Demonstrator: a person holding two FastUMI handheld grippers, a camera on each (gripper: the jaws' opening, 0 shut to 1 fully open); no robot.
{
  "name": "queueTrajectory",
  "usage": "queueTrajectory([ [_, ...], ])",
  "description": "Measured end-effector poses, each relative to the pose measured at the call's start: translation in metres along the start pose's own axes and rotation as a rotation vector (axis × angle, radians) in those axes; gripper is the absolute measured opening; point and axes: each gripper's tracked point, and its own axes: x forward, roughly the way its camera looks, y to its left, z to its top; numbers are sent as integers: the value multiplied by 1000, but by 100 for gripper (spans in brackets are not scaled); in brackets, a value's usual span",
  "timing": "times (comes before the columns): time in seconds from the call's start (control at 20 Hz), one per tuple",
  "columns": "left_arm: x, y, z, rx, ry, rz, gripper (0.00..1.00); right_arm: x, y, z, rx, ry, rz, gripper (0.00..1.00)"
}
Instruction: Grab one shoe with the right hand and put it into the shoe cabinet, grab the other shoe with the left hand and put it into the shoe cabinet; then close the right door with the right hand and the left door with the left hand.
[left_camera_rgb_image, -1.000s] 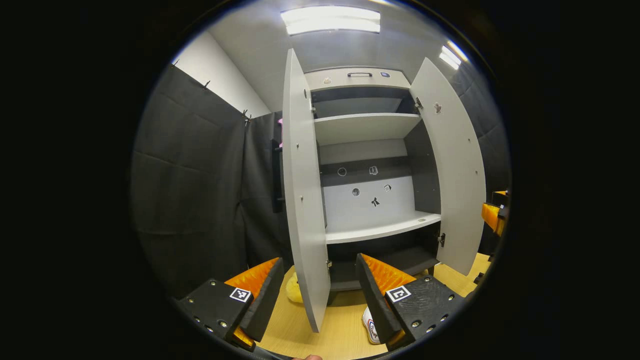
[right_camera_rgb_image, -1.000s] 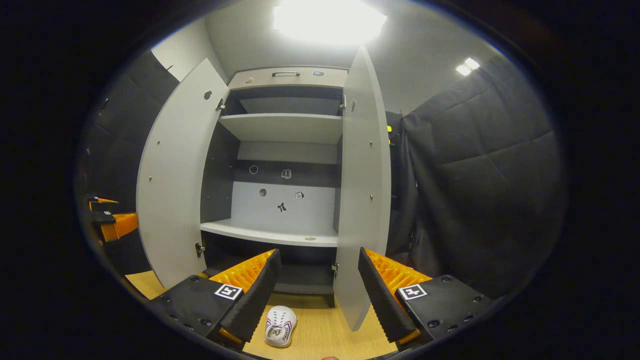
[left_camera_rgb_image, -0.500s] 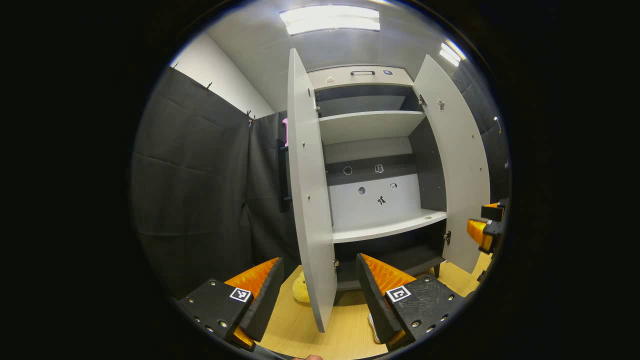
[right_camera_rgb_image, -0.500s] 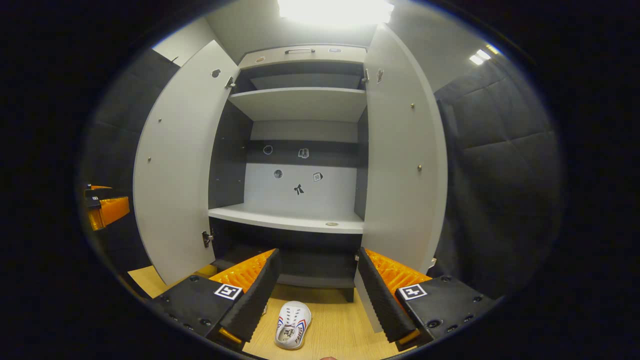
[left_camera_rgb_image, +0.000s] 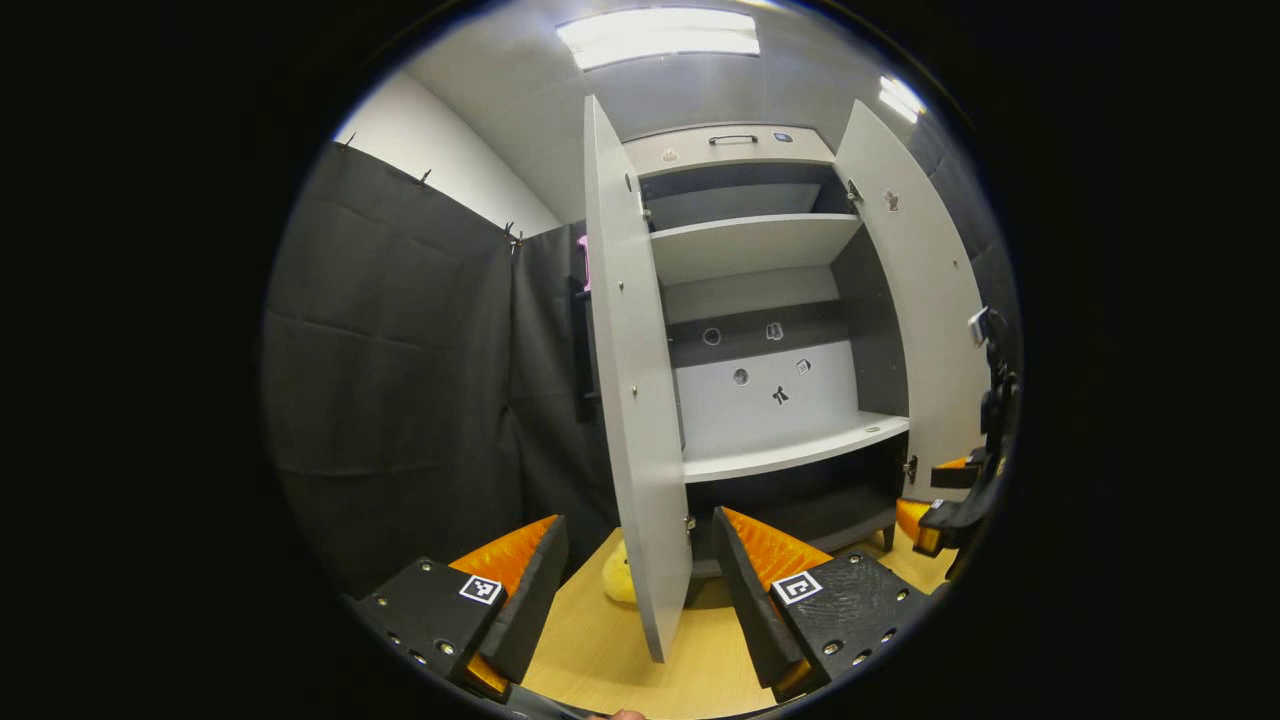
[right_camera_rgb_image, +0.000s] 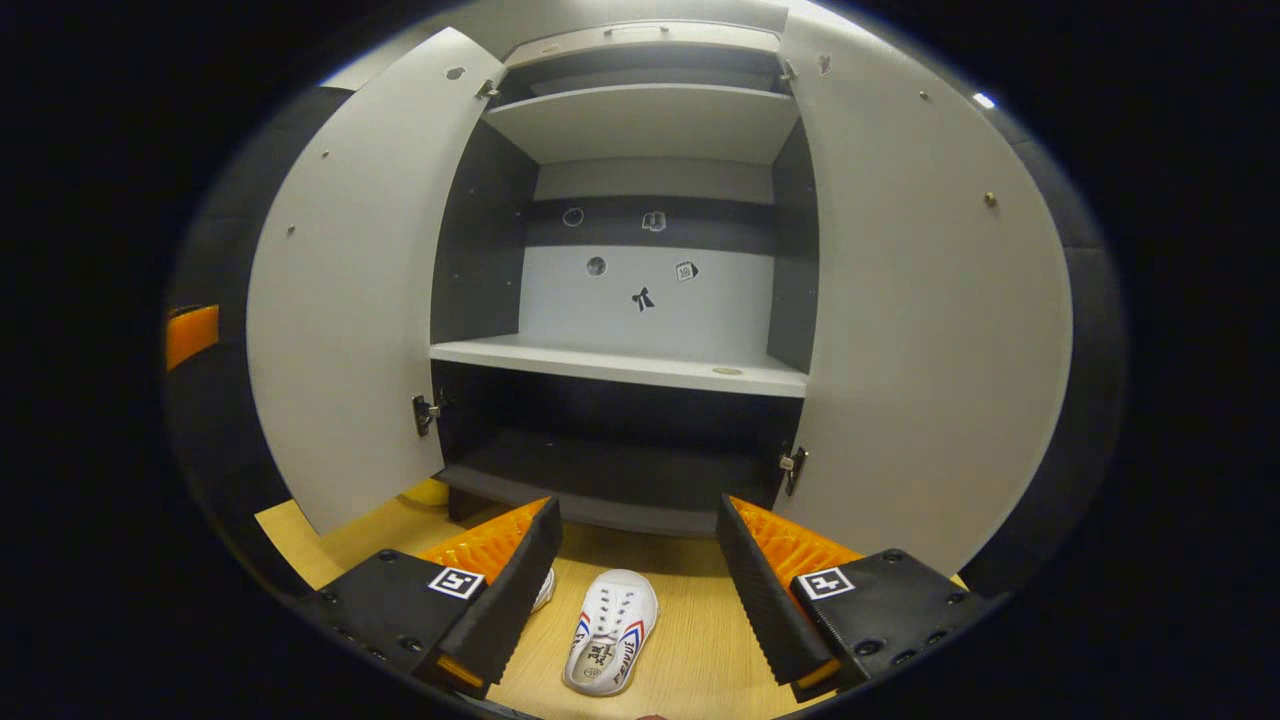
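- The white shoe (right_camera_rgb_image: 611, 632) lies on the wooden floor (right_camera_rgb_image: 690, 640) in your right gripper view, low between the fingers of your right tool (right_camera_rgb_image: 635, 590), untouched; its fingers stand apart.
- A second shoe (right_camera_rgb_image: 543, 590) peeks from behind the left finger.
- Beyond stands the shoe cabinet (right_camera_rgb_image: 640, 300), both doors open.
- Your left tool (left_camera_rgb_image: 635, 590) is apart too, straddling the left door (left_camera_rgb_image: 640, 420).

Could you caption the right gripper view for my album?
Open right gripper hovers over a white shoe before the open shoe cabinet.
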Motion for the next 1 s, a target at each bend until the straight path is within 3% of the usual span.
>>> queueTrajectory([
  [0.45, 1, 10, -8, 23, 32, 56, 78, 52, 20, -76, 36, 234, 98, 98],
  [1.0, -5, 26, -19, 39, 70, 132, 79, 77, 49, -157, 62, 497, 183, 98],
])
